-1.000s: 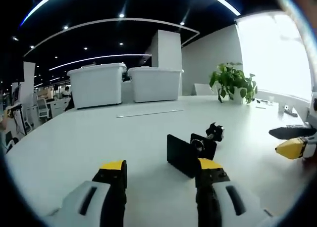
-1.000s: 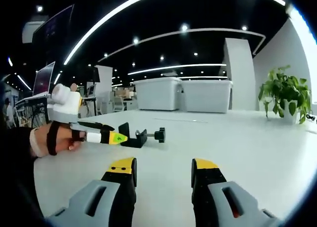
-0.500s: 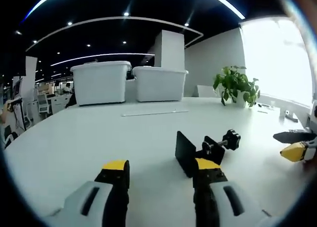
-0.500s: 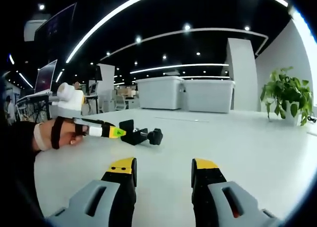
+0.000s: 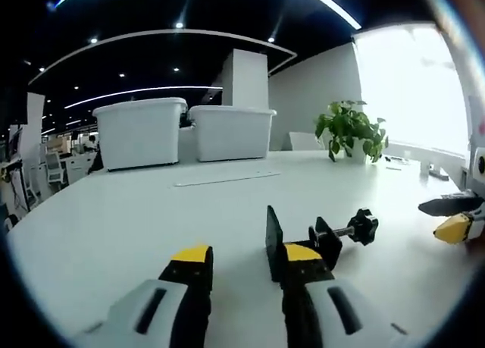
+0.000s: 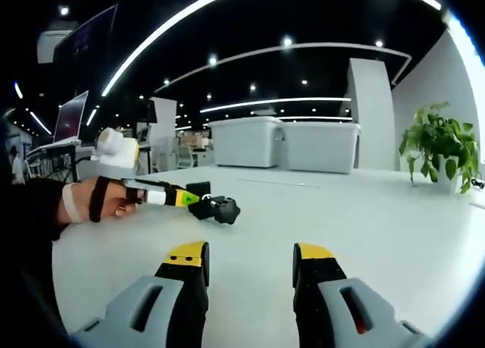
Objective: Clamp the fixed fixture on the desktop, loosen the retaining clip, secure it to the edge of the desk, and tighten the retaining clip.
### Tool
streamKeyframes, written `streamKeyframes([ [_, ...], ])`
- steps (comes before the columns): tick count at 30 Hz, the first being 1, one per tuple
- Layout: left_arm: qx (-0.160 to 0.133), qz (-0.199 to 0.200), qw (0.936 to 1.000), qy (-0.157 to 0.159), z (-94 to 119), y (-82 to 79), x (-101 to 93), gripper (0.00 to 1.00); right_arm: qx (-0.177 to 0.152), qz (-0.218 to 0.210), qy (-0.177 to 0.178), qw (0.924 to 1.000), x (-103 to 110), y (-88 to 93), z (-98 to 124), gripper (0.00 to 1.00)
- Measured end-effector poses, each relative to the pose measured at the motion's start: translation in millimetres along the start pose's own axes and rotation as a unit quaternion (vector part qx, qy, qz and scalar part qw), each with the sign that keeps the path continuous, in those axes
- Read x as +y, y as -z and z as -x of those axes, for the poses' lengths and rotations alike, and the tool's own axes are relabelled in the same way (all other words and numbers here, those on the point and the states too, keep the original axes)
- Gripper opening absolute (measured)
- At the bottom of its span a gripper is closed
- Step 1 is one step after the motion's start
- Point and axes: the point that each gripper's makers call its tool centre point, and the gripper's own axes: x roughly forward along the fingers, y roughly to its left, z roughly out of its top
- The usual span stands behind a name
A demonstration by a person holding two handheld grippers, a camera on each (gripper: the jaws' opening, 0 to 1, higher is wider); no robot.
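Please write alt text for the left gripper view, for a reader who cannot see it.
A black clamp fixture with a screw knob lies on a white table, just ahead of the open left gripper. Two white bins and a potted plant stand at the far side.

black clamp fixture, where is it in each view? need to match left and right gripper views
Left gripper view: the black clamp fixture lies on the white table, lower centre-right, just beyond the left gripper, its knob pointing right.
Right gripper view: the fixture sits left of centre, at the yellow tips of the left gripper coming in from the left.
Shared landmark: the potted plant at right.
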Motion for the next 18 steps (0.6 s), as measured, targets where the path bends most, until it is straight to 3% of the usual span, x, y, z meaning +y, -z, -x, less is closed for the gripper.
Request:
streamKeyframes([
  [5, -0.009, -0.011, 0.9997, 0.019, -7.3, -4.2, -6.8, 0.31, 0.0, 0.001, 0.002, 1.0, -0.6, -0.2, 0.5, 0.44],
  [15, -0.024, -0.015, 0.9992, 0.028, -12.7, -8.4, -11.5, 0.3, 0.002, -0.002, -0.005, 1.0, 1.4, 0.4, 0.7, 0.44],
  [18, -0.02, -0.021, 0.9989, 0.038, -10.7, -6.5, -16.1, 0.2, 0.008, -0.002, -0.016, 0.9998, 4.7, 1.9, 0.6, 0.44],
])
